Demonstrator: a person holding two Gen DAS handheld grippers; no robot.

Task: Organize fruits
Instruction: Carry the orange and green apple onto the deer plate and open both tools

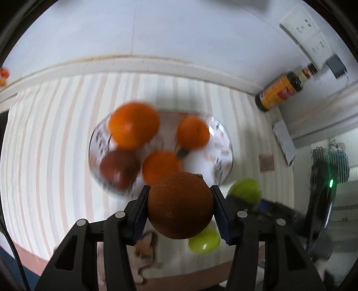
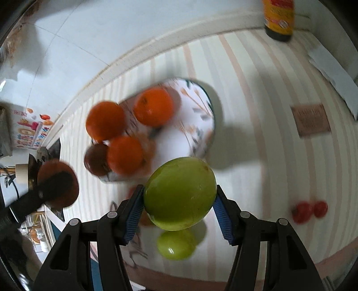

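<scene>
While three oranges (image 1: pixel 133 125) fill the plate (image 1: pixel 220 143) (one dark fruit (image 1: pixel 118 167)).

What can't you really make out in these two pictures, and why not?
- Bowl pattern and the dark fruit in it: smeared by motion blur, both views.
- Bottle: top cut off by the right wrist view's edge; label unreadable.
- Two small red fruits: too blurred to name.
- Second green fruit: partly hidden behind the green fruit in the right gripper.
</scene>
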